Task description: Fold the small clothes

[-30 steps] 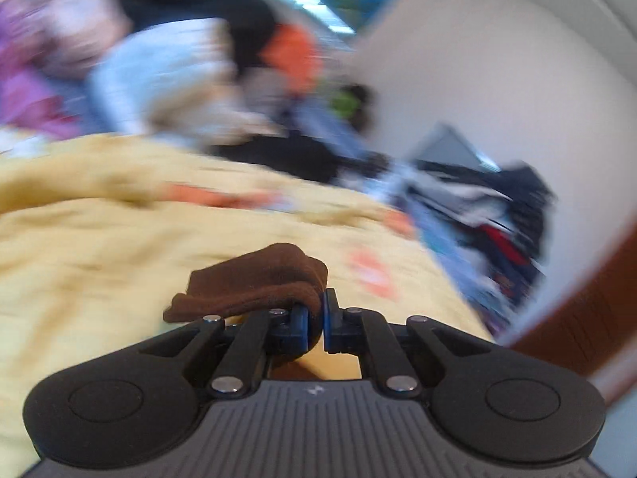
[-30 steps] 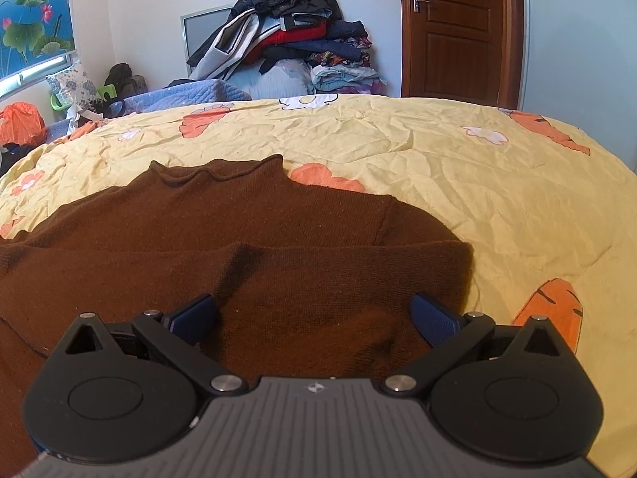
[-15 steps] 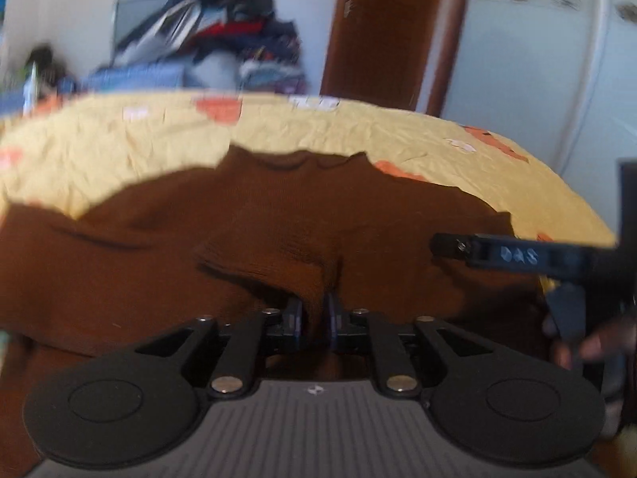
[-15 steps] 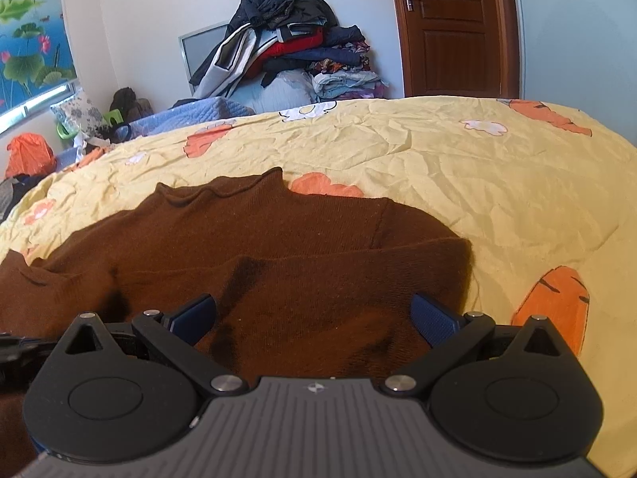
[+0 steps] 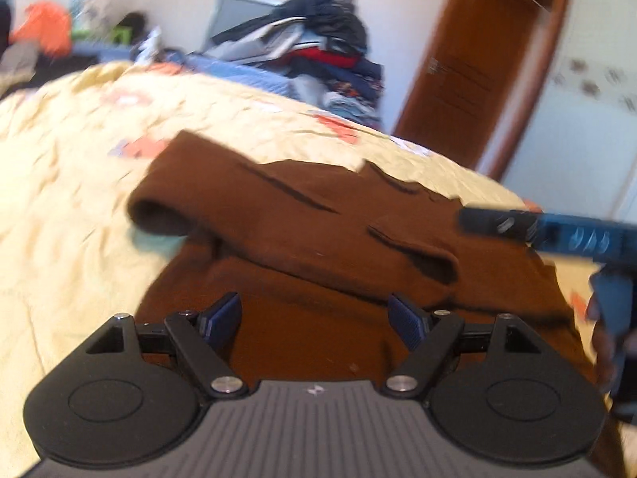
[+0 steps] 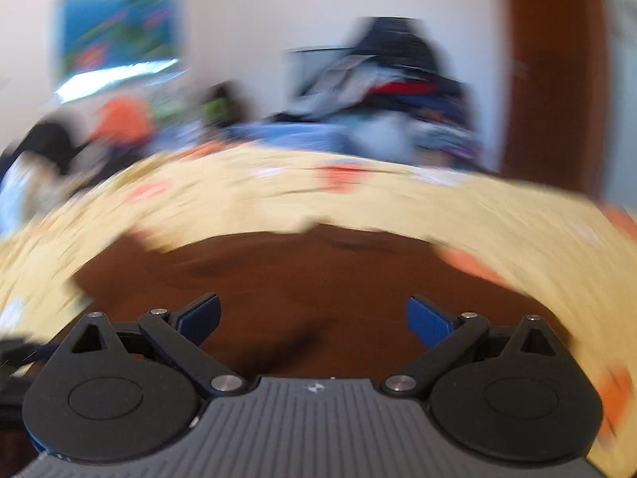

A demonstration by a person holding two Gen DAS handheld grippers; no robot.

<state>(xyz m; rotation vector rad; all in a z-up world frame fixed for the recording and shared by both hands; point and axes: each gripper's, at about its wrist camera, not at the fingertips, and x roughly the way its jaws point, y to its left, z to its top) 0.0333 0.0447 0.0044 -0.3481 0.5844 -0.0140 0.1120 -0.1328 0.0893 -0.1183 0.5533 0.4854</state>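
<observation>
**Brown knit let go on the yellow quilt**

In my left wrist view, the left of the frame was all crinkled pale-yellow bedspread with blurred orange prints. At lower centre my left gripper stood released: its jaws had just been opening, the ribbed blue pads were spread wide, and nothing was pinched between them, only the cloth lying beyond. The brown sweater filled the middle of the frame, a soft, matte knit lying on the bedspread. One sleeve was folded across the body as a thick band, its rounded cuff end at centre left, with dark creases running along it. Above it in the upper centre sat a heap of clothes, and a reddish-brown wooden door rose at upper right. At the right edge a blue bar of my right gripper reached in over the sweater.

My right wrist view was heavily smeared. The right gripper also had its flat blue pads apart; the jaws had just been closing a little, yet they clasped nothing. The sweater spread as a broad brown patch at lower centre, ringed by the yellow bedspread.
</observation>
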